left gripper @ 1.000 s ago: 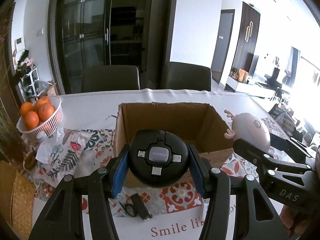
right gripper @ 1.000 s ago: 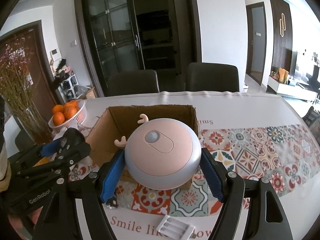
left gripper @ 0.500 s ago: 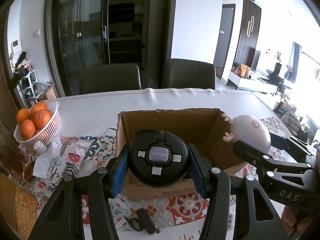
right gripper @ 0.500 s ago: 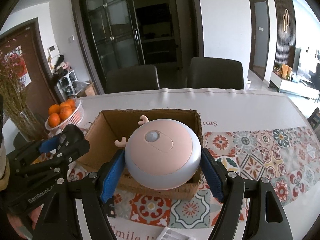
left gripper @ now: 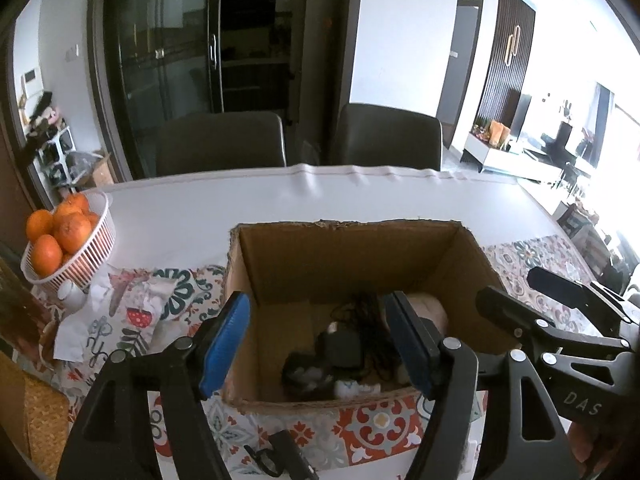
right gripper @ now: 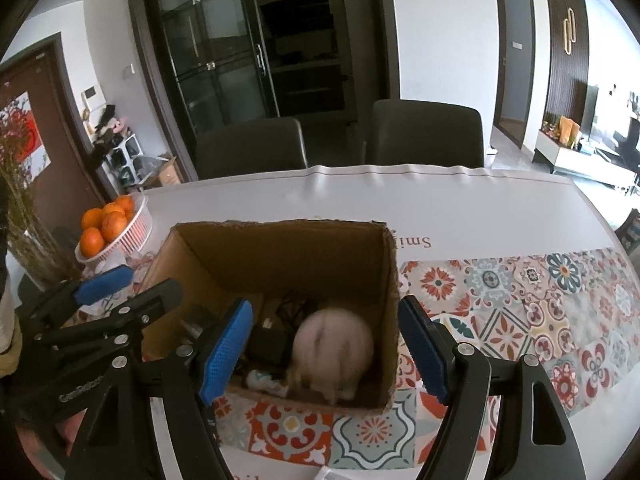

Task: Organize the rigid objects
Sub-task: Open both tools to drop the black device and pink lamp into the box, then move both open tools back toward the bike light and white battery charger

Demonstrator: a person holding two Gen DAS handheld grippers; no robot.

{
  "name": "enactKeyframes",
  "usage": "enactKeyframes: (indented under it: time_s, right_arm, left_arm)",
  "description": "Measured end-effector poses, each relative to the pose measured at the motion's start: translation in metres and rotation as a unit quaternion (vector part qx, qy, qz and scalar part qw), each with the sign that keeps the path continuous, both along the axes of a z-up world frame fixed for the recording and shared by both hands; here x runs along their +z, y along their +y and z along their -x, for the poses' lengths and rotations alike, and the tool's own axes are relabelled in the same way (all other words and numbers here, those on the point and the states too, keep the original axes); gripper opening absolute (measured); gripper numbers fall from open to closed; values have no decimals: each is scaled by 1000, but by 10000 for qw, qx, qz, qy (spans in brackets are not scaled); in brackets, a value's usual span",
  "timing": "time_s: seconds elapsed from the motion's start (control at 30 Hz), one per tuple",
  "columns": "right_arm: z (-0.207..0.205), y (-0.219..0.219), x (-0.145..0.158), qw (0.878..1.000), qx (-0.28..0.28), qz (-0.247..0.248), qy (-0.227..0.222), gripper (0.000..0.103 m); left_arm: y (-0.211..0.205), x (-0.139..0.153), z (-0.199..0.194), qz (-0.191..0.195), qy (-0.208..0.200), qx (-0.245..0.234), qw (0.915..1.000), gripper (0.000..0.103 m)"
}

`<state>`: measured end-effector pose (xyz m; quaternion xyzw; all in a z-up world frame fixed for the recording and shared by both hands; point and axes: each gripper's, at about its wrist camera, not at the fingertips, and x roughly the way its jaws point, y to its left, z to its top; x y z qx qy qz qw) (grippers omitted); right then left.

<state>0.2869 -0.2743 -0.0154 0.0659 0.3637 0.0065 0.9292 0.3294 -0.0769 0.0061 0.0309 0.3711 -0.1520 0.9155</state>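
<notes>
An open cardboard box (left gripper: 344,248) (right gripper: 280,248) stands on the table. My left gripper (left gripper: 320,344) is open and empty above the box's near left part. Black gadgets and cables (left gripper: 340,348) lie on the box floor. My right gripper (right gripper: 324,352) is open and empty above the box's near right part. The round pink mouse (right gripper: 332,352) lies blurred inside the box, beside black items (right gripper: 268,344). The right gripper also shows in the left wrist view (left gripper: 532,300), and the left gripper in the right wrist view (right gripper: 128,284).
A white basket of oranges (left gripper: 68,240) (right gripper: 116,228) stands at the left, with crumpled tissue (left gripper: 108,308) beside it. A small black item (left gripper: 288,456) lies on the patterned runner (right gripper: 520,308) before the box. Two dark chairs (left gripper: 220,140) stand behind the table.
Both grippers moved forward over the box and opened. The black round gadget left the left gripper and the pink mouse left the right gripper; both are now in the box.
</notes>
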Motion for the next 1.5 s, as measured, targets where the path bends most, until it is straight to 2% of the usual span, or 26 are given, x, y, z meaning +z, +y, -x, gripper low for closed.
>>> enactKeyframes:
  time_s: [0.77, 1.33, 1.5]
  right_arm:
    - [64, 13, 16, 9981, -212, 206, -538, 77]
    - [100, 34, -8, 9979, -404, 227, -450, 78]
    - [108, 35, -18, 9980, -485, 212, -341, 81]
  left_arm:
    - [23, 16, 64, -97, -457, 201, 9987, 75]
    - [52, -13, 97, -44, -170, 411, 9990, 79]
    - [57, -21, 102, -41, -101, 431, 9990, 82]
